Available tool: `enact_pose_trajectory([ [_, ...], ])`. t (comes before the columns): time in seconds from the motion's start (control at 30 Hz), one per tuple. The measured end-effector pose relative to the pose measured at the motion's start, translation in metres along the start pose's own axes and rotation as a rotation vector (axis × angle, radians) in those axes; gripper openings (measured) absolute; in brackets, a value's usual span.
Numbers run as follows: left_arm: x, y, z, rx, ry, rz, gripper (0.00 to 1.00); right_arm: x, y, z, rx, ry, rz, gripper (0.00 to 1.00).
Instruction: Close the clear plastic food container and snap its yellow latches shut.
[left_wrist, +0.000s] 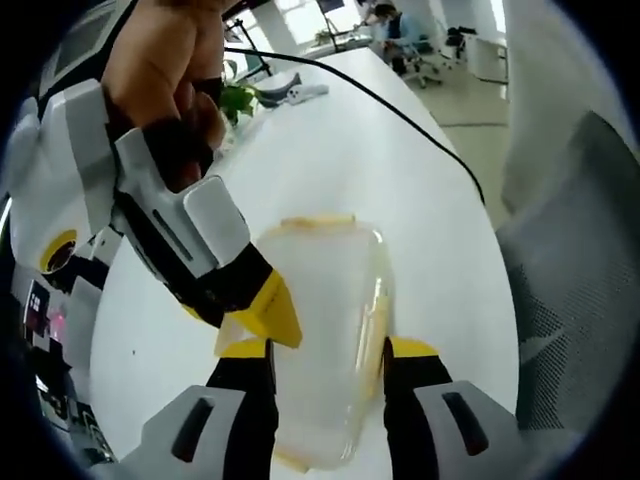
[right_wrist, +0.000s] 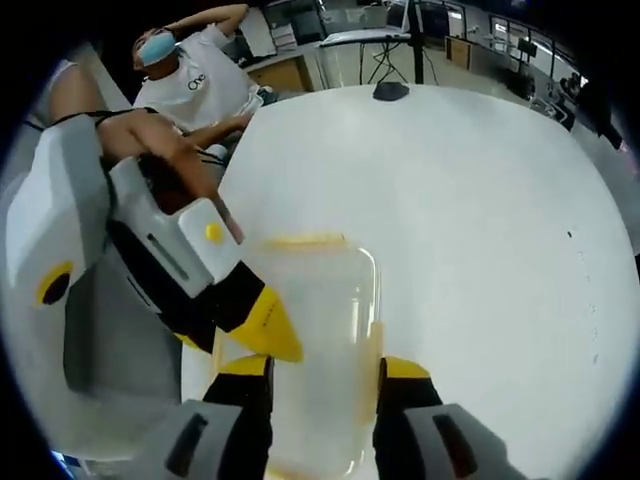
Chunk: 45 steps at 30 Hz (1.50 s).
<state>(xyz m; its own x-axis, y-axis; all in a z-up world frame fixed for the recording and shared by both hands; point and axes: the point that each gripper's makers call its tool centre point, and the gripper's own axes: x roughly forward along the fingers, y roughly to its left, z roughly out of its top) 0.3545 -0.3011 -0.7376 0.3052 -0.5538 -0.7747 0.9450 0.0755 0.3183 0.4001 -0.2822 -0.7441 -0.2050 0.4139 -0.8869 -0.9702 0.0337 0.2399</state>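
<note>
The clear plastic food container (left_wrist: 325, 340) lies on the white bench (left_wrist: 400, 190) with its lid down, and in the left gripper view the left tongs (left_wrist: 328, 362) straddle it, one yellow-tipped jaw on each long side, pressed against the walls so that they grasp the container. A yellow latch (left_wrist: 318, 221) shows at the container's far end, folded along the rim, and another yellow strip (left_wrist: 378, 335) runs down the side by the jaw; whether either is snapped home cannot be told. From the left of that view the right tongs (left_wrist: 262, 305) come in at a slant, their yellow tip touching the container's near left corner, with a hand (left_wrist: 165, 60) holding the body behind them. A black cable (left_wrist: 400, 105) crosses the bench toward its far edge, where a green plant (left_wrist: 238, 98) stands. In the right gripper view the right tongs (right_wrist: 320, 385) likewise sit with a jaw on each side of the container (right_wrist: 315, 340), clasping it, its far latch (right_wrist: 300, 241) yellow along the end. The left tongs (right_wrist: 255, 318) enter from the left there, yellow tip at the container's corner. Beyond, a person (right_wrist: 195, 75) sits at the bench's (right_wrist: 450, 200) far left edge, and a dark object (right_wrist: 390, 91) rests near the far edge.
</note>
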Motion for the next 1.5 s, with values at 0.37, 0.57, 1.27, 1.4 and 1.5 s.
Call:
enact_pose_trajectory([
  [0.37, -0.002, -0.006, 0.001, 0.025, -0.01, -0.001, 0.4, -0.002, 0.004, 0.003, 0.015, -0.029, 0.023, 0.39],
  [0.57, -0.003, -0.005, 0.003, 0.012, -0.026, -0.005, 0.41, -0.004, 0.005, 0.002, 0.055, -0.078, -0.006, 0.39],
  [1.27, -0.027, 0.017, 0.001, -0.089, -0.073, -0.118, 0.6, -0.036, 0.022, -0.014, 0.017, -0.211, -0.134, 0.59],
  [1.4, -0.032, 0.028, -0.009, -0.118, -0.061, -0.155, 0.63, -0.03, 0.03, -0.025, 0.025, -0.198, -0.14, 0.65],
  [1.5, -0.032, 0.033, -0.013, -0.118, -0.06, -0.151, 0.64, -0.026, 0.037, -0.032, 0.012, -0.187, -0.144, 0.7],
])
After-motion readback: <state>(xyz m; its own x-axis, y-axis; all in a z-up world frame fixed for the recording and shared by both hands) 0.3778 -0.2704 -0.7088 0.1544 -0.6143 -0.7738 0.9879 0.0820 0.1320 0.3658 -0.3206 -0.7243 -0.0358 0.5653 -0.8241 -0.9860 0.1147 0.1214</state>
